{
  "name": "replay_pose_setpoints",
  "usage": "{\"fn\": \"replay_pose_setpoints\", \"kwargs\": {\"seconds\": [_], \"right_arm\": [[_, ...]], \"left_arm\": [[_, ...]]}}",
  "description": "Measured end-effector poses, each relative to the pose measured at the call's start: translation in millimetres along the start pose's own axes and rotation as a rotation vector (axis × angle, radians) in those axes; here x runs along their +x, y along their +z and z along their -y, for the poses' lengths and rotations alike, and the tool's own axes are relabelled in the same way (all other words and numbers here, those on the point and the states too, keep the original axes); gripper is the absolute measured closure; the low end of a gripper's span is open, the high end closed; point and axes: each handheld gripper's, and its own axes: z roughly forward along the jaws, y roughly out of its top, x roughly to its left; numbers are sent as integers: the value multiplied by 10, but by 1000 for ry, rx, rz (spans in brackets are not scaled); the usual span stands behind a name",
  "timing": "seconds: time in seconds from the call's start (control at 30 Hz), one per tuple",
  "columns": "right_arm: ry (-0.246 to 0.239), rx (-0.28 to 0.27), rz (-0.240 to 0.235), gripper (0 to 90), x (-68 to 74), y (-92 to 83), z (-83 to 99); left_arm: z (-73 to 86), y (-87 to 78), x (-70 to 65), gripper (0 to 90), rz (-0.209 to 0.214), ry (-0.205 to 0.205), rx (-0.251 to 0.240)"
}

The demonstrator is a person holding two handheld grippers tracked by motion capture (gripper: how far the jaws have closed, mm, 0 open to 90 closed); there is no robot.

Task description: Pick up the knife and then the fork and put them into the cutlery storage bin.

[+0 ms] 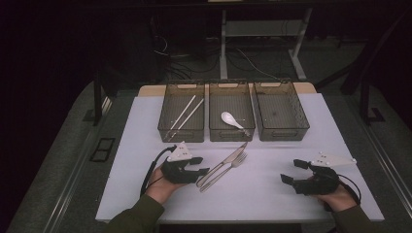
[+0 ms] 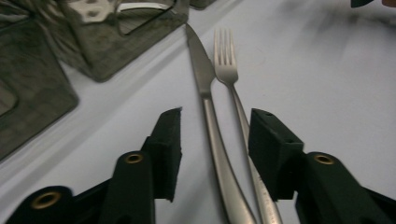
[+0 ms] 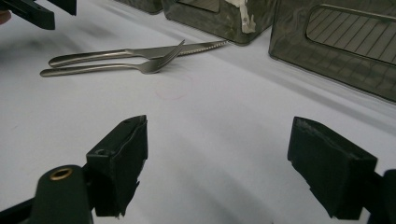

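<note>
A steel knife (image 1: 227,160) and a fork (image 1: 235,164) lie side by side, slanted, on the white table top in front of the middle bin. My left gripper (image 1: 201,166) is at their handle ends. In the left gripper view its jaws stand either side of the knife (image 2: 205,79) and fork (image 2: 226,65) handles, with a gap to each pad, so it is open. My right gripper (image 1: 290,171) rests low at the right, open, with bare table between its jaws (image 3: 217,149). The knife (image 3: 140,52) and fork (image 3: 116,68) lie farther off in the right gripper view.
Three dark see-through bins stand in a row at the back. The left bin (image 1: 180,136) holds pale chopsticks (image 1: 187,112), the middle bin (image 1: 231,136) a white spoon (image 1: 231,120), and the right bin (image 1: 283,135) holds nothing. The table's front edge runs just below both hands.
</note>
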Motion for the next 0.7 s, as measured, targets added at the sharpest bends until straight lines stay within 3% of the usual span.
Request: {"fn": "replay_pose_setpoints", "kwargs": {"seconds": [0.13,0.43,0.7], "right_arm": [[-3,7,1,199,3,7,1],[0,3,1,200,-1,3,-1],[-3,0,-3,200,-8,-3,-1]], "left_arm": [[-52,130,-47,643,24,16,23],[-308,507,-27,883,13,44,48],[-558,914,87,890,10,41,57]]}}
